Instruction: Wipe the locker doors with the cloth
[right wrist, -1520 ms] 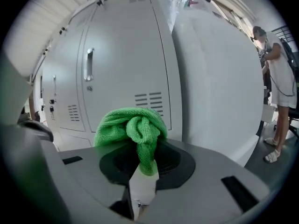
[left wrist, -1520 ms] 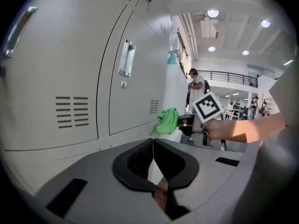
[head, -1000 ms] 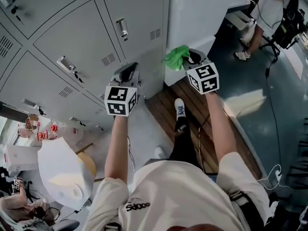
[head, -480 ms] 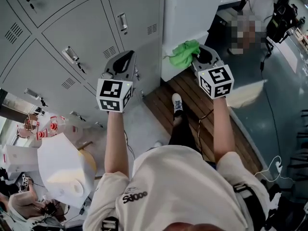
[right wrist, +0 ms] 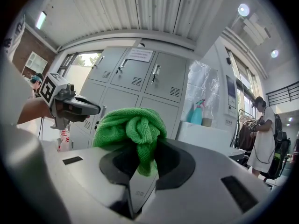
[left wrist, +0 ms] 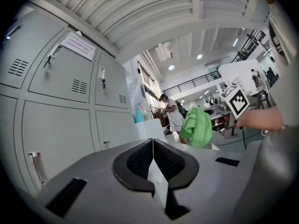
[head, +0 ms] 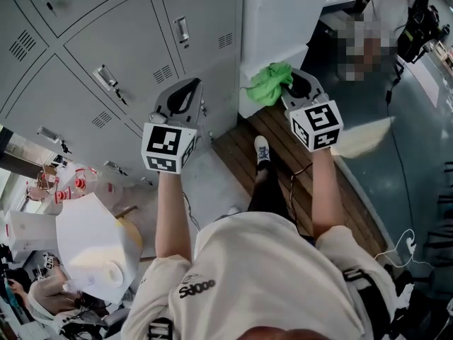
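Note:
Grey metal locker doors (head: 134, 48) with handles and vents fill the upper left of the head view. They also stand ahead in the right gripper view as the lockers (right wrist: 140, 85). A bunched green cloth (head: 269, 82) sits in my right gripper (head: 289, 83), which is shut on it; the same cloth (right wrist: 133, 127) bulges out over the jaws in the right gripper view. My left gripper (head: 185, 91) is held close to the lower locker door, jaws shut together with nothing between them. In the left gripper view the cloth (left wrist: 197, 126) hangs off to the right.
A white cabinet (head: 279, 20) stands right of the lockers, with a blue spray bottle (right wrist: 197, 112) on top. Below me are a wooden floor strip (head: 283, 154) and my foot (head: 262, 153). A person (right wrist: 261, 139) stands at the far right. A white bag (head: 92, 250) lies at lower left.
Both grippers have risen a little and spread apart over the second. The right one with the cloth moved right, then held nearly still. The jaws' states have not changed.

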Tool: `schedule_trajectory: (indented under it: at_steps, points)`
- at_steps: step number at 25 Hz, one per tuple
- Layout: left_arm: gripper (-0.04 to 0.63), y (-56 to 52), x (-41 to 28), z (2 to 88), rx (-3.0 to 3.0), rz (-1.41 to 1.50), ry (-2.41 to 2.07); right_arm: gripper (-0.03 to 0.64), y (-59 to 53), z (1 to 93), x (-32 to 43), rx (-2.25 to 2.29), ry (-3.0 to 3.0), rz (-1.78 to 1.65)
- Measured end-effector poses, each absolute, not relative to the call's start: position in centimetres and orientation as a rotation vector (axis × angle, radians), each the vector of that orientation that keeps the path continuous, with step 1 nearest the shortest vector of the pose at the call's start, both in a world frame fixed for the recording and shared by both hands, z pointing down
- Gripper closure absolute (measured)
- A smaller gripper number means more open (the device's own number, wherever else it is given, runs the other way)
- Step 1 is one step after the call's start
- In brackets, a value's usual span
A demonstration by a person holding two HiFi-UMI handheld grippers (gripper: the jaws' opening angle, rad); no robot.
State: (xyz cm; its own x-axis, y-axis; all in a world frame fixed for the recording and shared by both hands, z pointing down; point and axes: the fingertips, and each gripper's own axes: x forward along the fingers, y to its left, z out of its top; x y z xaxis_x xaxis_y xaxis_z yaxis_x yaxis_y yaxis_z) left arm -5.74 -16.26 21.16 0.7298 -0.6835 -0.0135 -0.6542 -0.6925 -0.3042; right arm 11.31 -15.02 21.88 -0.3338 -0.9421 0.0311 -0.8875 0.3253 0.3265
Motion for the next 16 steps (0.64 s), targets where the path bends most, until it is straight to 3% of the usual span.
schedule_trajectory:
  at_steps: [16]
  points:
    - [0.577,-16.8,-7.2,21.9,-2.653,-0.153,1.098,0.551,-15.4,22.5,10.4,1.651,-2.398,-0.351]
